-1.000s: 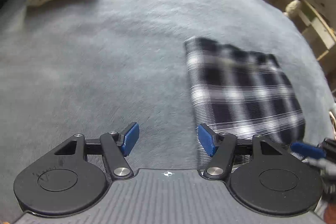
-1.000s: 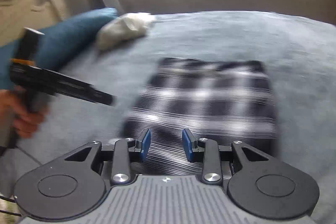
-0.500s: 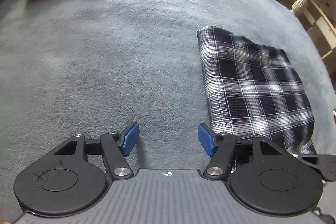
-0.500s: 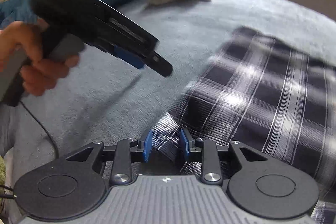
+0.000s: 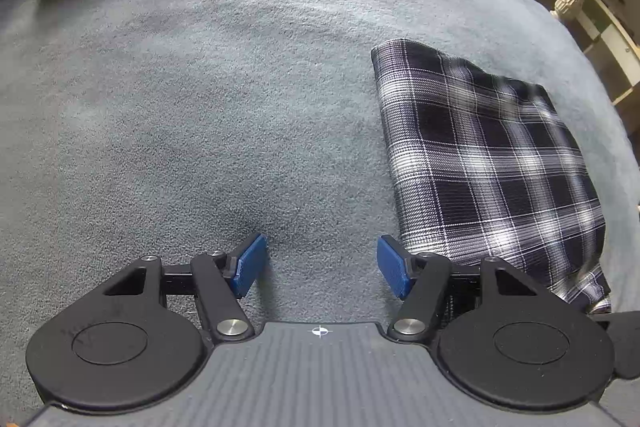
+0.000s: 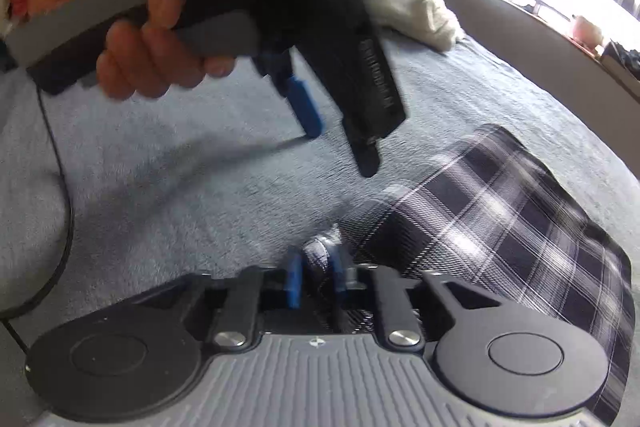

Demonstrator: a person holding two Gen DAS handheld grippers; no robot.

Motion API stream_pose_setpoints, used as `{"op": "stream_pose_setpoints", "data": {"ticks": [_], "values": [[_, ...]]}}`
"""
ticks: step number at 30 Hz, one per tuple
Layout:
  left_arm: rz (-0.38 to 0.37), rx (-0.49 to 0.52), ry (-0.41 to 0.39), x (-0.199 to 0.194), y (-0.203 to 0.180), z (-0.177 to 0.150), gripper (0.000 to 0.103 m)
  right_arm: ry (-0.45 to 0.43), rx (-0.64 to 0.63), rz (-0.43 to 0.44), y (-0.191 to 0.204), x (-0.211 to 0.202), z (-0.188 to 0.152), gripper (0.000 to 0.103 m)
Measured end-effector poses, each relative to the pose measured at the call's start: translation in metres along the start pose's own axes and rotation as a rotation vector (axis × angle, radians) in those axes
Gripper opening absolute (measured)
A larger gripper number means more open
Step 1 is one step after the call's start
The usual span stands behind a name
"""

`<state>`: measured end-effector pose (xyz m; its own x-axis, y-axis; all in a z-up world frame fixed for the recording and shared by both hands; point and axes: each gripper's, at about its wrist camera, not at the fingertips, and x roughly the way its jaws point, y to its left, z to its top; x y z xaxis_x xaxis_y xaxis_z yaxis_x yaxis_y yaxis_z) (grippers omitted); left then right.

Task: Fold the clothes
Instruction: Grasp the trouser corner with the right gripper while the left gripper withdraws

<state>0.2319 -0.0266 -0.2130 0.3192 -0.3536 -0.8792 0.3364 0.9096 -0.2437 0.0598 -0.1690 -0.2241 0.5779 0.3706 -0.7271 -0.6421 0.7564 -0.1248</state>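
Grey blanket [image 5: 200, 107]; right hand-held gripper [image 6: 316, 277] just closed, pinching plaid cloth [image 6: 500, 227] corner; left hand-held gripper [image 5: 320, 263] apart, empty.

Left gripper [image 5: 320, 267] fingers spread; right gripper [image 6: 316, 277] fingers just closed.

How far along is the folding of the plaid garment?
Done: the plaid garment already lies as a folded rectangle on the grey blanket. In hand: the right gripper has just been closing, with the garment's near corner between its jaws. The left gripper is open over bare blanket. Left: probably another fold.
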Motion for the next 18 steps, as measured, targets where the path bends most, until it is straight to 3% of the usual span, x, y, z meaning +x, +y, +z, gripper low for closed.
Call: {"op": "stream_pose_setpoints", "data": {"ticks": [6, 10, 14, 18], "values": [[0.007, 0.014, -0.005, 0.000, -0.002, 0.000, 0.062, 0.015, -0.053, 0.029, 0.006, -0.001, -0.003, 0.007], [0.015, 0.035, -0.019, -0.002, -0.004, -0.001, 0.062, 0.017, -0.062, 0.018, 0.008, 0.004, -0.003, 0.015], [0.031, 0.076, -0.054, -0.006, -0.009, -0.002, 0.062, -0.031, 0.019, 0.025, -0.001, -0.012, -0.003, 0.020], [0.035, 0.140, -0.099, -0.009, -0.017, -0.003, 0.062, -0.119, 0.218, 0.006, -0.036, -0.037, -0.005, 0.020]]}}
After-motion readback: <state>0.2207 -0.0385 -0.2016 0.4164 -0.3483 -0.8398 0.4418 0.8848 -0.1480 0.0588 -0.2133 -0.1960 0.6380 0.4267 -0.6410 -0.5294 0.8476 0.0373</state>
